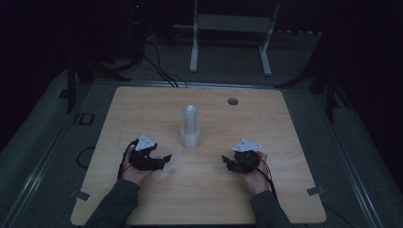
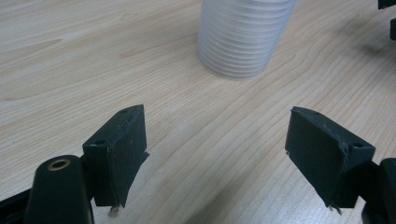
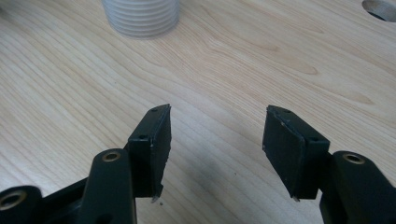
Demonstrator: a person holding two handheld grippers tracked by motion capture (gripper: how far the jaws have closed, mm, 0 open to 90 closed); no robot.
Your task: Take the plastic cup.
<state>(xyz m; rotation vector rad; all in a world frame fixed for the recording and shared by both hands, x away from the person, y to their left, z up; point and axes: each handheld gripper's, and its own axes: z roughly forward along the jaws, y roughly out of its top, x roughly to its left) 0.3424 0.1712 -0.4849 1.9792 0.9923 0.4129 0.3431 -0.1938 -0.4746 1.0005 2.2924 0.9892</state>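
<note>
**Flanking a cup stack: both grippers empty**

Standing upright at mid-frame of the high view, the cup stack (image 1: 190,127) sits bare on the desk (image 1: 142,109), clear on every side, likely so either gripper can reach it.

- Left gripper (image 1: 161,160): lower left of the stack, fingers (image 2: 122,154) spread wide, nothing between them; aimed at the stack, which appears at top centre of the left gripper view.
- Right gripper (image 1: 227,161): lower right, fingers (image 3: 156,144) parted, holding nothing; stack at upper left of its view.
- Hole (image 1: 232,101): upper right of the desk, unused.

Judgement: grippers resting symmetrically, the approach not begun.
</note>
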